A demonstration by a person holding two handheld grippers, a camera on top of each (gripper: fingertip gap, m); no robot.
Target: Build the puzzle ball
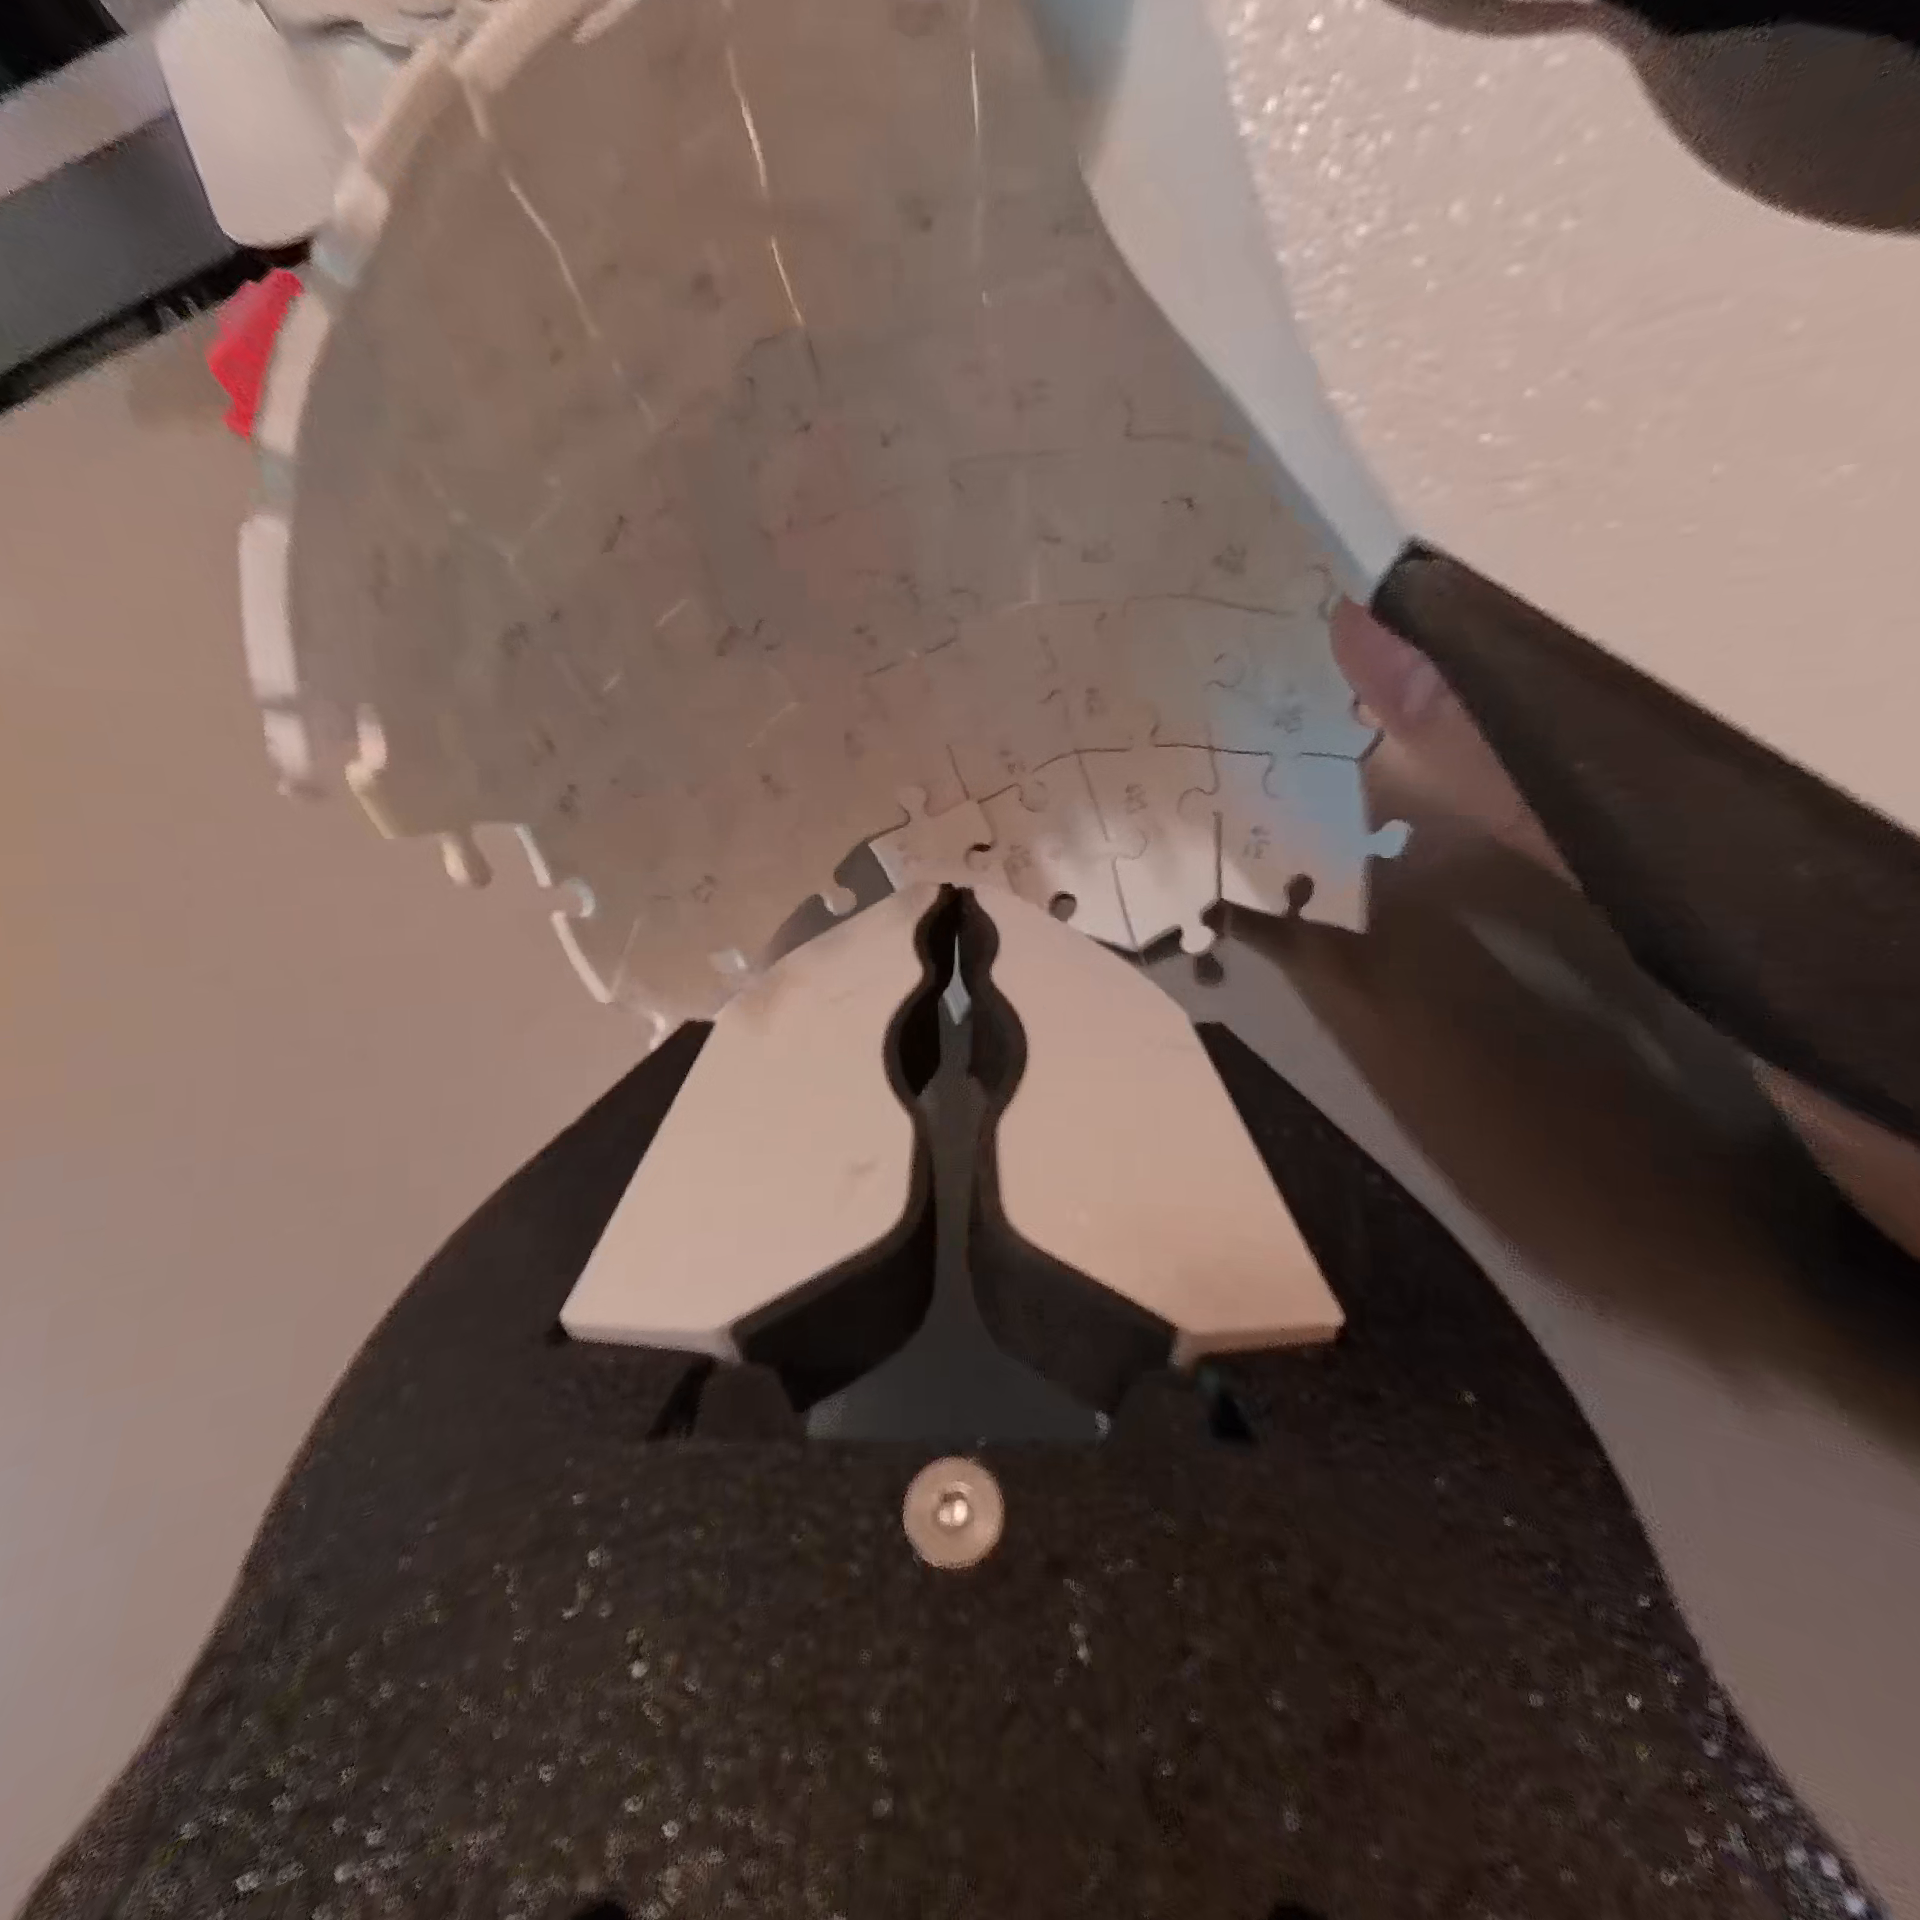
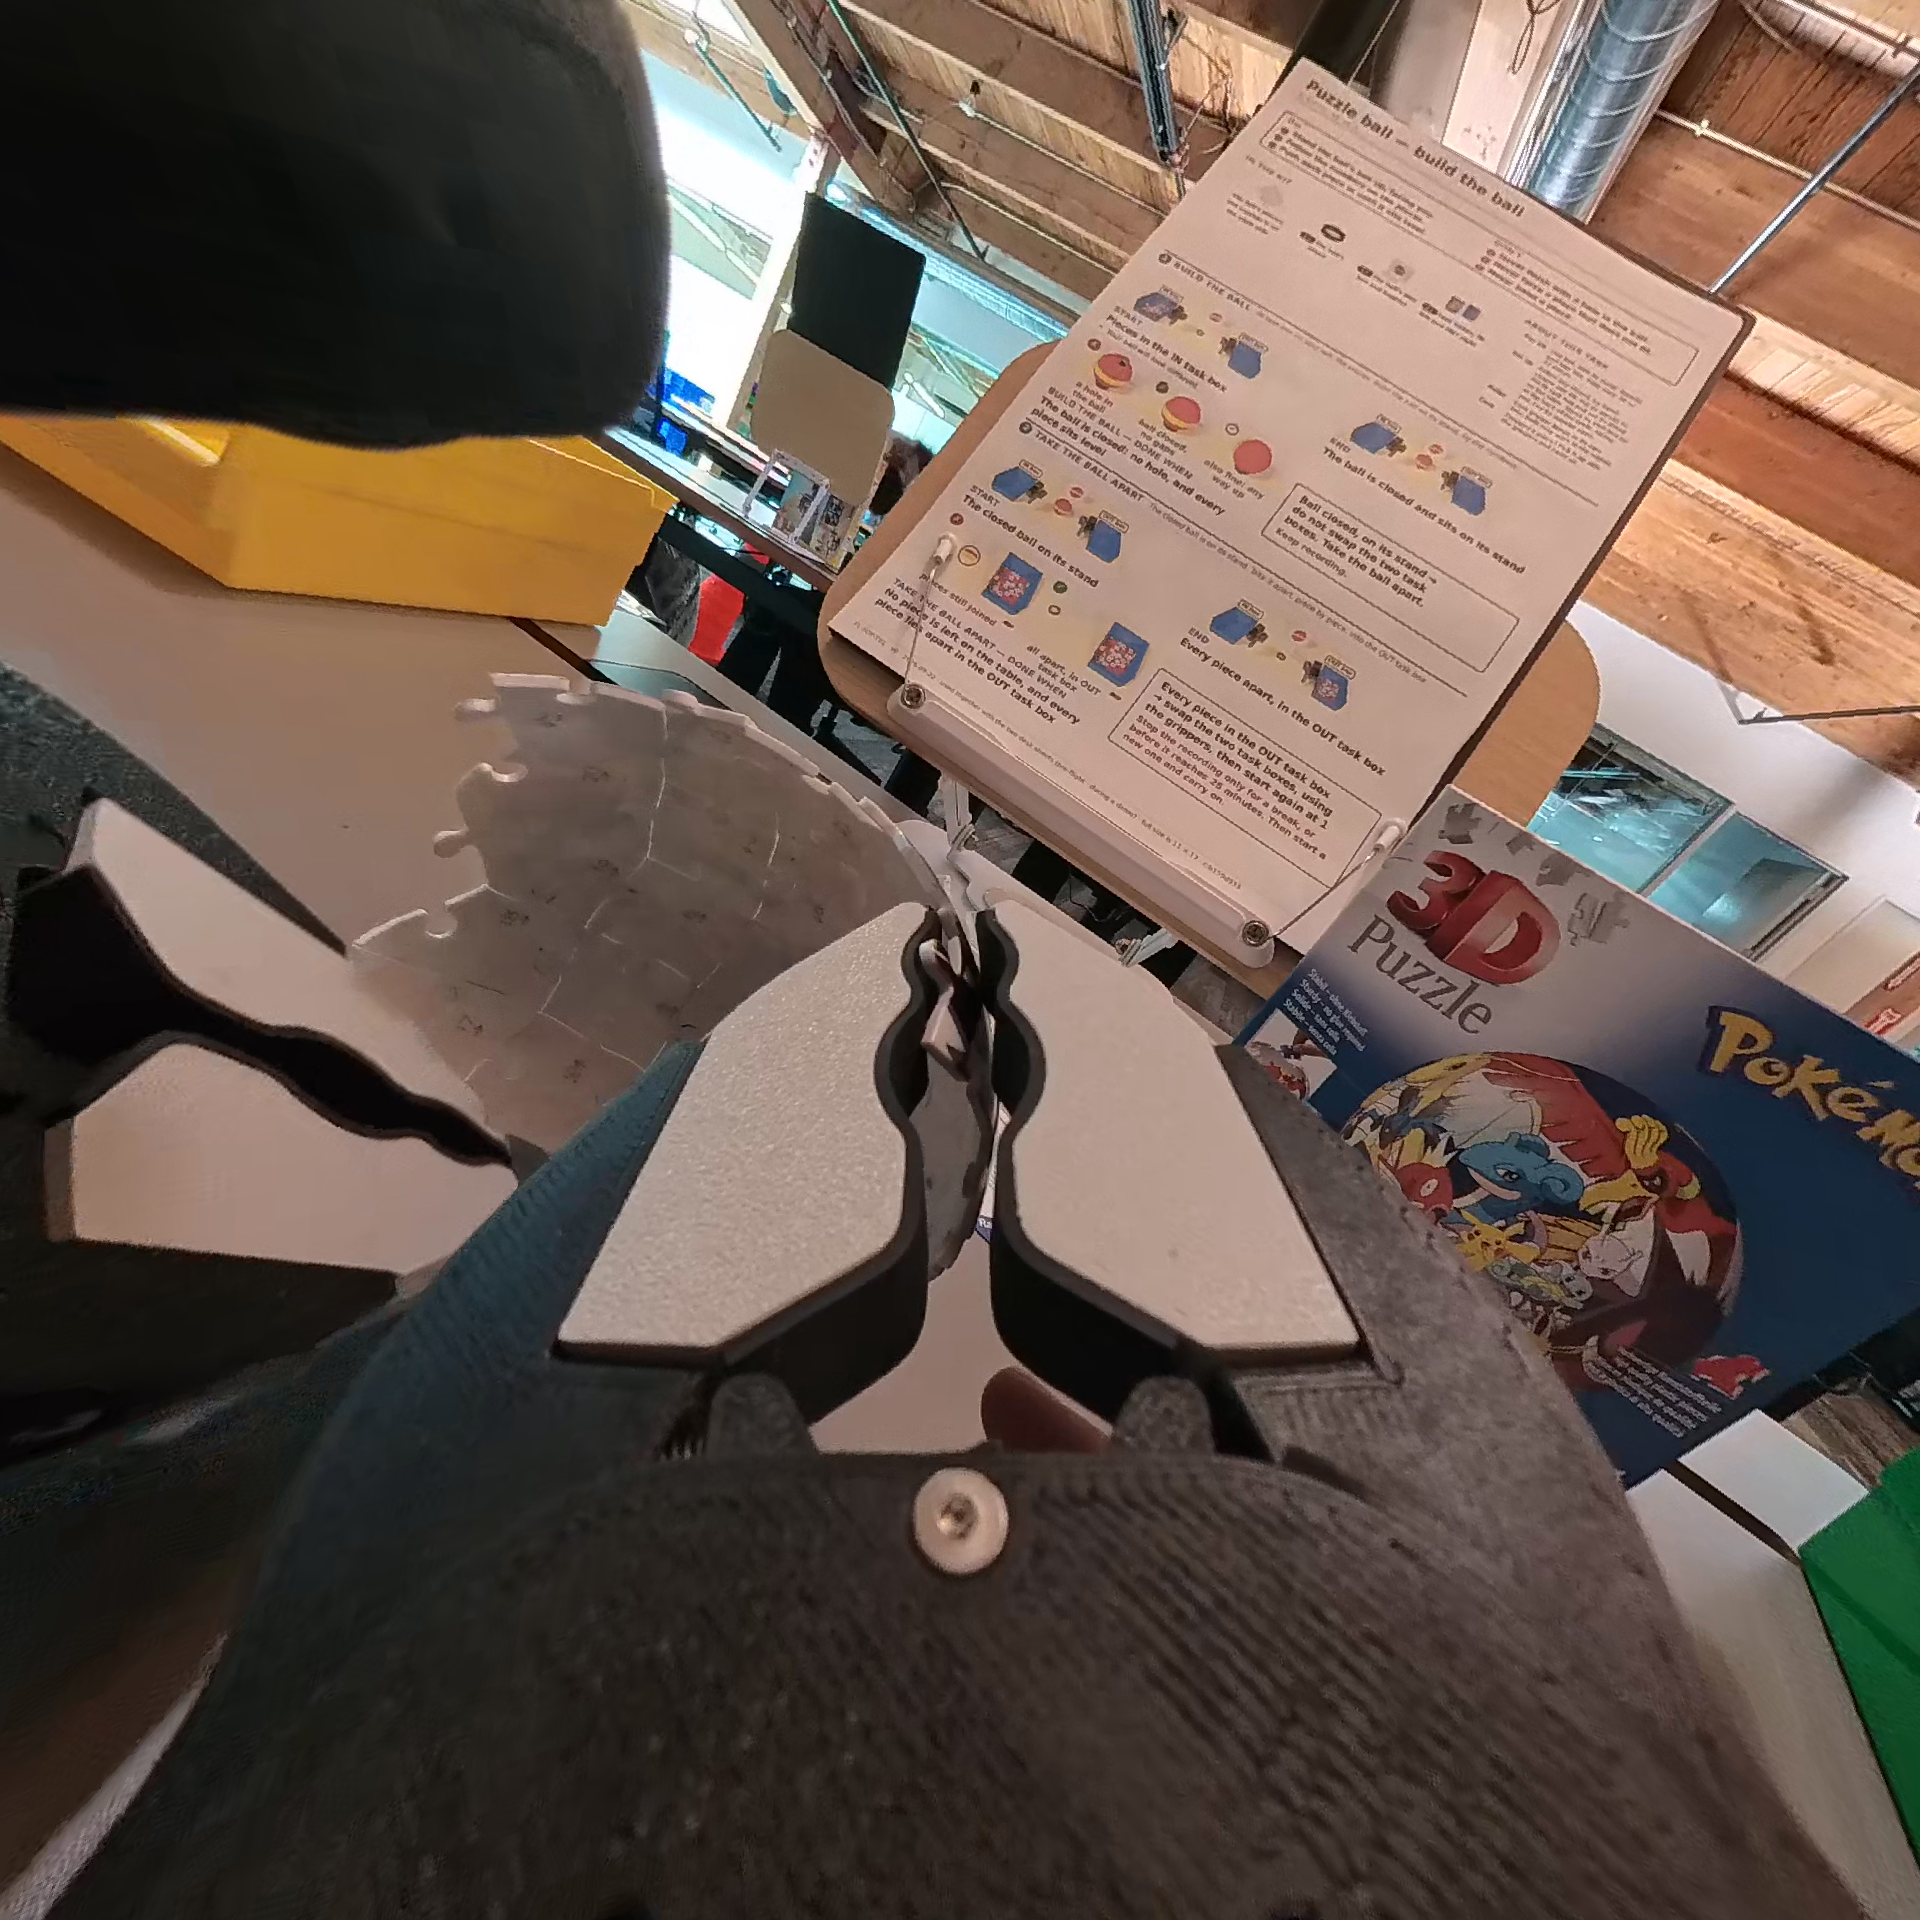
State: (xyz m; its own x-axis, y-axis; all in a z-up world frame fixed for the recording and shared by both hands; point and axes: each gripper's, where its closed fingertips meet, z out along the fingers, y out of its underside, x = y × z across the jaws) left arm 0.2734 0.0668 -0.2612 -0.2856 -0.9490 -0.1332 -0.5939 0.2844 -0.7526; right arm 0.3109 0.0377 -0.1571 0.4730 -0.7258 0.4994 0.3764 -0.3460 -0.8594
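The partly built puzzle ball (image 1: 779,520) is a curved white shell of joined pieces with a jagged rim, seen from its blank inner side. It also shows in the right wrist view (image 2: 623,914). My left gripper (image 1: 951,914) is shut on the shell's lower rim, and a thin white piece edge shows between its fingers. In the right wrist view the left gripper (image 2: 499,1148) sits at the shell's near edge. My right gripper (image 2: 961,935) is shut on the shell's far rim, with the piece edge pinched between its pads. In the left wrist view the right gripper (image 1: 1371,675) is at the shell's right edge.
A yellow bin (image 2: 416,509) stands on the pale table (image 2: 260,707) at the back left. An instruction sheet on a stand (image 2: 1299,468) and the blue puzzle box (image 2: 1558,1143) stand to the right. A green box (image 2: 1870,1621) is at the far right. A red object (image 1: 249,353) lies behind the shell. The left gripper's tips are roughly 11 cm from the right gripper's.
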